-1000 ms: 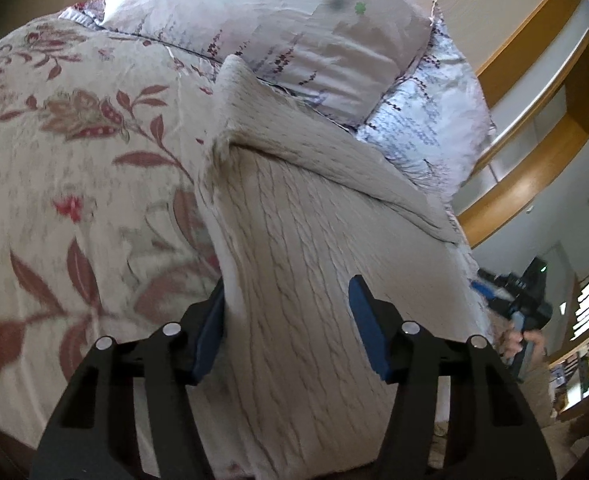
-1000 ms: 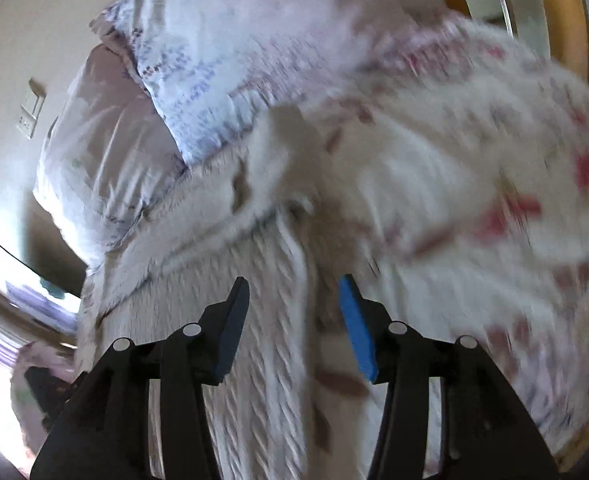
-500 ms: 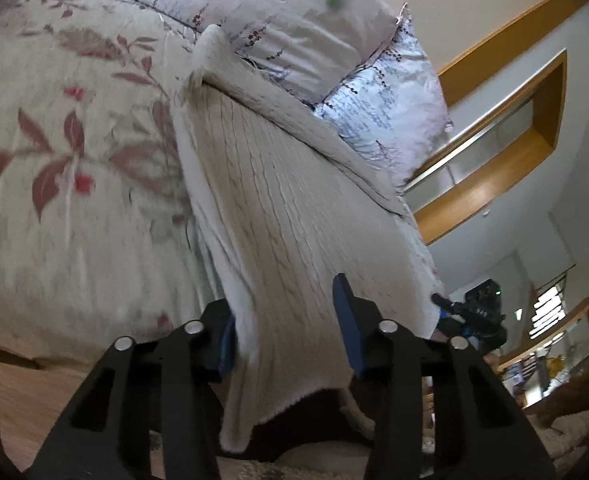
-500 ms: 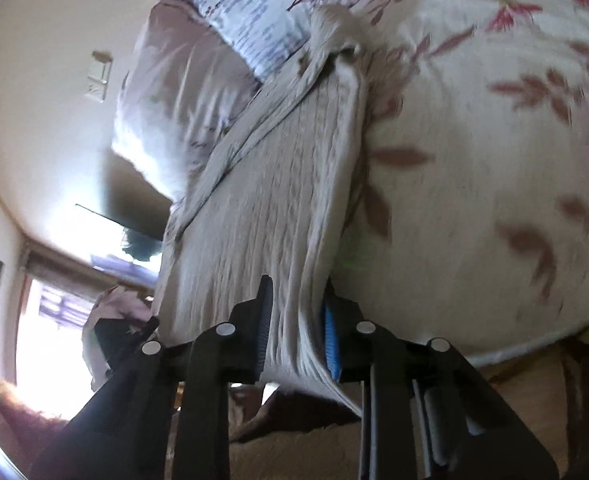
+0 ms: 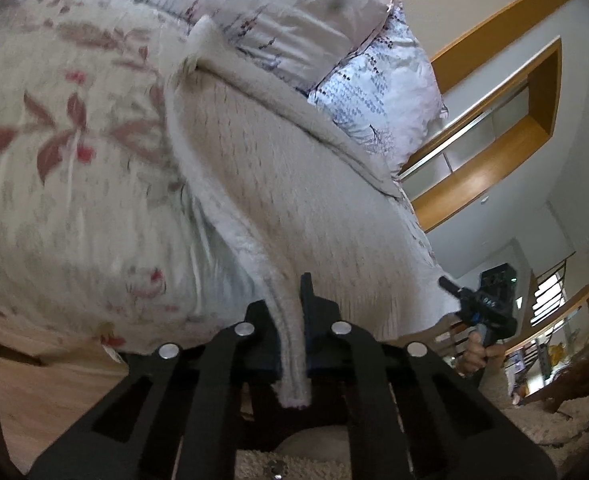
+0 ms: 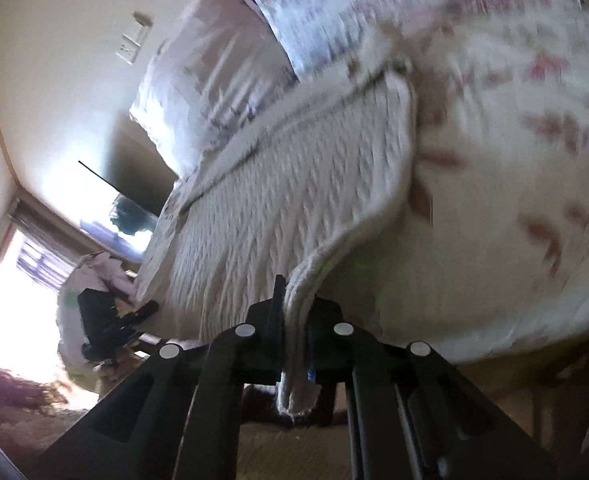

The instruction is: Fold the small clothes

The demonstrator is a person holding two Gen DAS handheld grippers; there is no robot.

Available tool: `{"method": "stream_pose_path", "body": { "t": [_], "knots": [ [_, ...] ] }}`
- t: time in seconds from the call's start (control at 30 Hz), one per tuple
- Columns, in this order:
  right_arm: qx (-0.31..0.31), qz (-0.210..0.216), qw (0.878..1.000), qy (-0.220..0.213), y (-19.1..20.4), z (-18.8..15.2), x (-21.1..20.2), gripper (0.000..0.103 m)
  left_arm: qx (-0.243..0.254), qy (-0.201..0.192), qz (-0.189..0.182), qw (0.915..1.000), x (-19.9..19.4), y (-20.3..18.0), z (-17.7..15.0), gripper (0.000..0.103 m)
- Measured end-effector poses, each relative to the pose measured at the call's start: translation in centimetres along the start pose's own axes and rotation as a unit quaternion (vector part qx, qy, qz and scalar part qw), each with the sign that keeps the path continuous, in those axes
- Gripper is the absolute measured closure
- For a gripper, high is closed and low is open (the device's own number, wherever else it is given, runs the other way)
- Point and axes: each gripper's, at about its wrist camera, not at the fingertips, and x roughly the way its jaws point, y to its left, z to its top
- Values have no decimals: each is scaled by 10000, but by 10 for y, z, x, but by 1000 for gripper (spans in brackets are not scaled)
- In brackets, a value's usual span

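Left gripper [image 5: 290, 320] jaws now clamped on sweater [image 5: 294, 184] hem

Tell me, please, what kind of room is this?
Most likely a bedroom: a bed with a floral bedspread, pillows at its head, and a cream knitted garment spread on it, held by both grippers.

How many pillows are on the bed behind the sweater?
2. One pale pillow lies behind the sweater's far end; a blue-printed pillow sits to its right. More may be hidden.
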Motion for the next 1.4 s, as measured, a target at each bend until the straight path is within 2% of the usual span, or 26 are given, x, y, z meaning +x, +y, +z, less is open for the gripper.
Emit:
{"method": "stream_pose_path", "body": {
  "t": [0.1,0.2,0.33,0.57,0.77,0.87,1.0,1.1,1.33,1.4],
  "knots": [
    [-336,-277,9980,-465,12,14,-11,95,139,-237,176,9995,-8,-5,18,97],
    [-744,-676,9906,-926,27,28,-18,95,323,-586,455,9967,-18,-14,42,97],
    [-1363,-1188,9731,-1428,51,45,-15,95,793,-1031,1037,9861,-24,-33,73,97],
    [-1992,-1831,9420,-1984,75,78,2,95,1384,-1415,1673,9658,-10,-59,131,97],
    [-2191,-2128,9256,-2238,87,116,22,95,1710,-1665,2078,9486,19,-74,189,97],
    [-2244,-2270,9170,-2393,93,136,36,95,1694,-1760,2195,9445,32,-74,216,97],
    [-2097,-2366,9189,-2360,84,159,62,95,1536,-1738,2299,9452,54,-62,236,97],
    [-1970,-2448,9248,-2147,71,168,84,95,1295,-1535,2321,9517,78,-43,246,97],
    [-1085,-2429,9569,-1164,15,196,141,95,575,-860,2257,9687,127,5,254,97],
    [-838,-2417,9617,-984,2,202,153,95,283,-718,2181,9729,138,20,257,97]
  ]
}}
